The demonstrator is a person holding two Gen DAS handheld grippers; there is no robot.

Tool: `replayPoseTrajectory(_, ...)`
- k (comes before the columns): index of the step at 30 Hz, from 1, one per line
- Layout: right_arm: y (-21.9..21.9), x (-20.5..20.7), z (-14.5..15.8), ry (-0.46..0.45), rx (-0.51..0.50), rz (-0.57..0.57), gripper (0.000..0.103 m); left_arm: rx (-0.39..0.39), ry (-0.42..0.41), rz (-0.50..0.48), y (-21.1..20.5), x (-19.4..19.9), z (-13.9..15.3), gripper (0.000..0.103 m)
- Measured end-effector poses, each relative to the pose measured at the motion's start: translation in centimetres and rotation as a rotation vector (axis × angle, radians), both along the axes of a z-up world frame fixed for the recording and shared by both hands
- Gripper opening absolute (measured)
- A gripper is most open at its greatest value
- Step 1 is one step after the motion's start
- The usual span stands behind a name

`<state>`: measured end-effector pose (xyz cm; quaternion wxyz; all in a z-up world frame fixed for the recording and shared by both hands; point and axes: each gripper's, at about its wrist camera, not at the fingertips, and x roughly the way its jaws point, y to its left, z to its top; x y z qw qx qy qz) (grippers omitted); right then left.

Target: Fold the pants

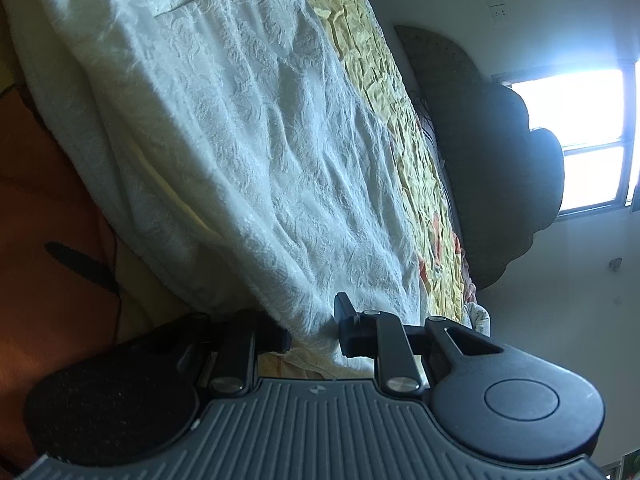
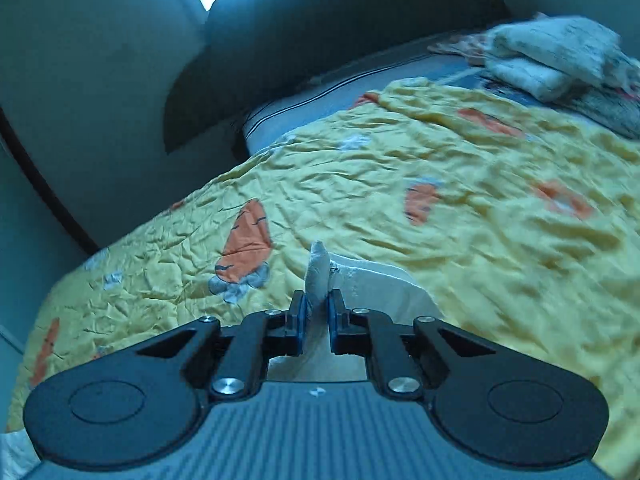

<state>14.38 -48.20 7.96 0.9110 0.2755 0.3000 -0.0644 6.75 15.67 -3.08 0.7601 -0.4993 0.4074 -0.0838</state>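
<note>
I've got both claws, left (image 1: 314, 334) and right (image 2: 317, 320), clamped on the pants (image 1: 224, 132), fold on the bed (image 2: 460, 184) barely started.

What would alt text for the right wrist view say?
The right gripper is shut on a bunched edge of white pants, lifted over a wrinkled yellow bedspread printed with orange carrots. Folded pale laundry lies blurred at the bed's far corner.

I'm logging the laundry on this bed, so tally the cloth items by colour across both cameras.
White: 2, the pants and the folded pile
Yellow with orange carrots: 1, the bedspread
Total: 3
</note>
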Motion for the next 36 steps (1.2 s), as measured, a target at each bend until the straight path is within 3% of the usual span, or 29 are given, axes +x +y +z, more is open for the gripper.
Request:
replayPoseTrajectory(6,-5.1,-5.3,-8.6,0.051,0.358,-0.122,0.013,0.004,0.012,-0.002,-0.1,0.3,0.0,0.031)
replayPoseTrajectory(10,-7.0,-6.5,-12.7,-0.026,0.63,-0.186,0.017,0.016,0.015,-0.008,-0.2,0.4,0.2,0.031)
replayPoseTrajectory(13,-6.8,-6.2,-13.2,-0.046,0.649,-0.165,0.037,0.001,0.027,0.006,-0.2,0.3,0.1,0.031)
replayPoseTrajectory(15,-6.6,-6.2,-13.0,-0.069,0.626,-0.155,0.063,0.012,0.032,0.011,-0.3,0.2,0.2,0.031)
replayPoseTrajectory(16,-6.5,-6.3,-13.0,-0.083,0.62,-0.151,0.066,0.023,0.033,0.009,-0.4,0.3,0.4,0.031)
replayPoseTrajectory(19,-6.3,-6.1,-13.2,-0.09,0.625,-0.121,0.065,0.045,0.044,0.006,-0.7,0.6,0.8,0.032)
replayPoseTrajectory(20,-6.1,-5.9,-13.2,-0.075,0.6,-0.116,0.055,0.057,0.046,0.002,-0.8,0.7,1.0,0.032)
replayPoseTrajectory(21,-5.8,-5.7,-13.2,-0.047,0.564,-0.124,0.02,0.075,0.046,0.0,-0.9,0.8,1.2,0.032)
replayPoseTrajectory(22,-5.8,-5.4,-13.2,-0.011,0.531,-0.124,0.004,0.104,0.043,-0.003,-1.1,0.8,1.5,0.032)
replayPoseTrajectory(26,-5.8,-6.1,-11.1,-0.059,0.478,-0.098,0.004,0.307,0.012,-0.049,-2.4,0.9,3.6,0.023)
replayPoseTrajectory(28,-5.8,-6.3,-9.9,-0.091,0.45,-0.063,0.004,0.306,0.024,-0.056,-2.1,0.9,3.6,0.023)
replayPoseTrajectory(31,-6.5,-5.3,-13.2,0.076,0.44,-0.063,0.004,0.294,0.034,-0.067,-1.6,1.0,3.0,0.023)
replayPoseTrajectory(36,-6.6,-6.2,-14.0,0.013,0.507,-0.073,0.006,0.329,0.028,-0.075,-1.8,1.1,3.3,0.023)
